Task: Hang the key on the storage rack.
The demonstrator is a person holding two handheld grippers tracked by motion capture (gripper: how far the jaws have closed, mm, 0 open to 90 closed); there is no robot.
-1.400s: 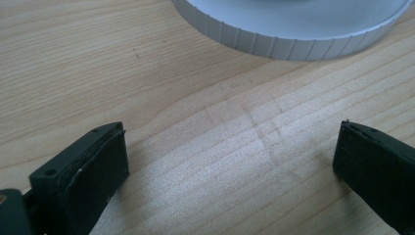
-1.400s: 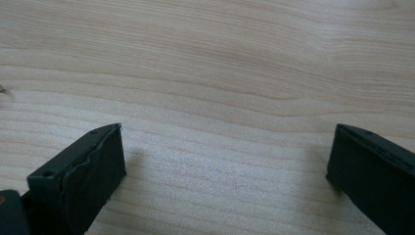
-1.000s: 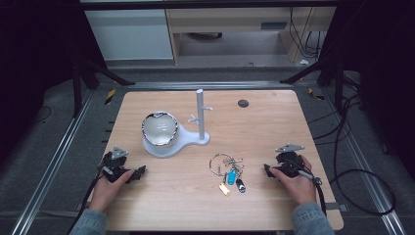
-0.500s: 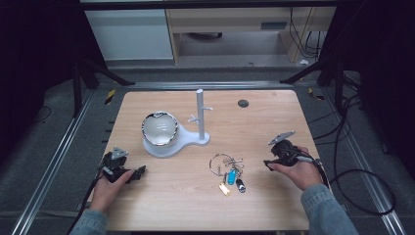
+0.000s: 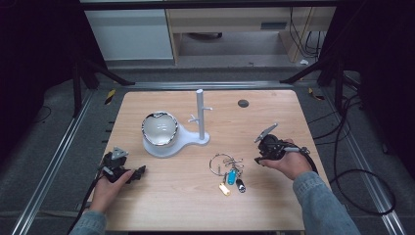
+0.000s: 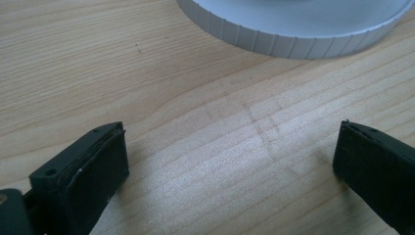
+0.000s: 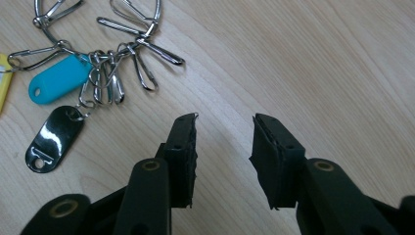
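Note:
A bunch of keys [image 5: 227, 170] lies on the wooden table [image 5: 274, 112], near the front and right of centre. It has a steel ring [image 7: 98, 12] with several clips, a blue tag [image 7: 58, 78], a black tag [image 7: 54, 139] and a yellow tag [image 5: 224, 189]. My right gripper [image 5: 258, 157] hovers just right of the bunch, open with a narrow gap and nothing between its jaws [image 7: 224, 127]. My left gripper [image 5: 141, 171] rests at the front left, jaws wide open over bare wood [image 6: 230, 142], close to the ribbed white base [image 6: 293, 29].
A white stand [image 5: 199, 112] with small pegs rises mid-table from a round base [image 5: 169, 147] that holds a shiny metal bowl [image 5: 159, 129]. A small black disc [image 5: 243, 103] lies at the back right. Dark floor and cables surround the table.
My right gripper has moved left and away from the front edge, closer to the bunch of keys. The left gripper has stayed put.

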